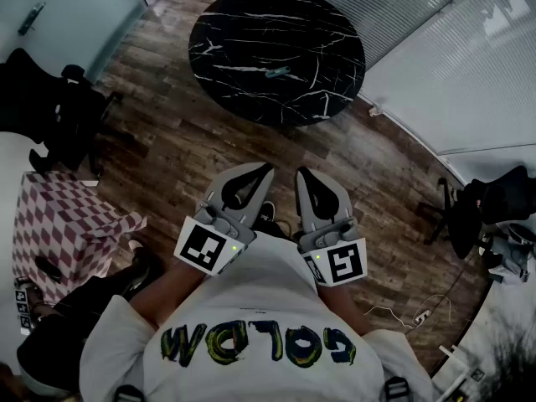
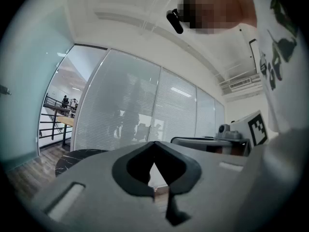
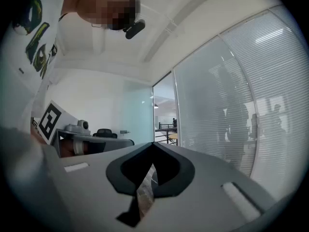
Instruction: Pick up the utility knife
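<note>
While the utility knife [image 1: 278, 72] lies on the round black marble desk [image 1: 243, 32], close to the middle of the top and slightly toward the near edge, both grippers hang well apart from it, close in front of the person's white shirt [image 1: 251, 308]. The left gripper [image 1: 266, 170] [image 2: 154, 143] points level toward the desk, its fingers [image 1: 244, 182] clenched tip to tip with nothing between them. The right gripper [image 1: 301, 172] [image 3: 153, 144] sits just beside it, also level, its fingers [image 1: 322, 198] likewise pressed together and empty. Wooden floor [image 1: 167, 149] shows between the grippers and the desk's near edge. A red-and-white checkered box [image 1: 63, 224] stands on the floor at the person's left, and a dark office chair [image 1: 494, 203] stands at the right. Walls with white blinds [image 1: 444, 65] run behind the desk's far and right edges.
</note>
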Action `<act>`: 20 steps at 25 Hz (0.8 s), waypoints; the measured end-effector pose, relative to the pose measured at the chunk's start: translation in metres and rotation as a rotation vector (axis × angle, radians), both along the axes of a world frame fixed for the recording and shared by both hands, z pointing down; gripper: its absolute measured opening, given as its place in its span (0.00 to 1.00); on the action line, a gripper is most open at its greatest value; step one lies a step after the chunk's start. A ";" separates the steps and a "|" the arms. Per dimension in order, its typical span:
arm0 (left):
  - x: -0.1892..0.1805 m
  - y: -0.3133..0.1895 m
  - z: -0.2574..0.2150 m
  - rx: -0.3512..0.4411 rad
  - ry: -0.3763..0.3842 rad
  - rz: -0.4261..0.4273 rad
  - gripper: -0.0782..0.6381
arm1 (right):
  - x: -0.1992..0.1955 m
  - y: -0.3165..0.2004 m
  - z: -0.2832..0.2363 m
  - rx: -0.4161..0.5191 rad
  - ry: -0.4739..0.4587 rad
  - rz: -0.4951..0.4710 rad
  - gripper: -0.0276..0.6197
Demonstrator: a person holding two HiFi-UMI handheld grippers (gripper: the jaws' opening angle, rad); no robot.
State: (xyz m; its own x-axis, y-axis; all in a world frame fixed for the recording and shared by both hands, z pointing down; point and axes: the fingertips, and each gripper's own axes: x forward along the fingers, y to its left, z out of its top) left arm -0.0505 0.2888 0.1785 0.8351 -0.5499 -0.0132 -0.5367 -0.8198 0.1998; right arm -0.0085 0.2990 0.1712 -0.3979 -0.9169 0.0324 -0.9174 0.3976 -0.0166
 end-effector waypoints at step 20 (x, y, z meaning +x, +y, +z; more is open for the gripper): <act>0.057 0.004 0.015 -0.011 -0.054 -0.014 0.11 | 0.060 0.002 0.007 -0.011 -0.042 -0.023 0.05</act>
State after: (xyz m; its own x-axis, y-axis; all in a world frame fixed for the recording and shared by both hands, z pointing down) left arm 0.0063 0.2931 0.1940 0.8264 -0.5618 0.0378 -0.5587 -0.8098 0.1794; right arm 0.0516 0.3011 0.1780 -0.4204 -0.9070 0.0253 -0.9063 0.4184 -0.0592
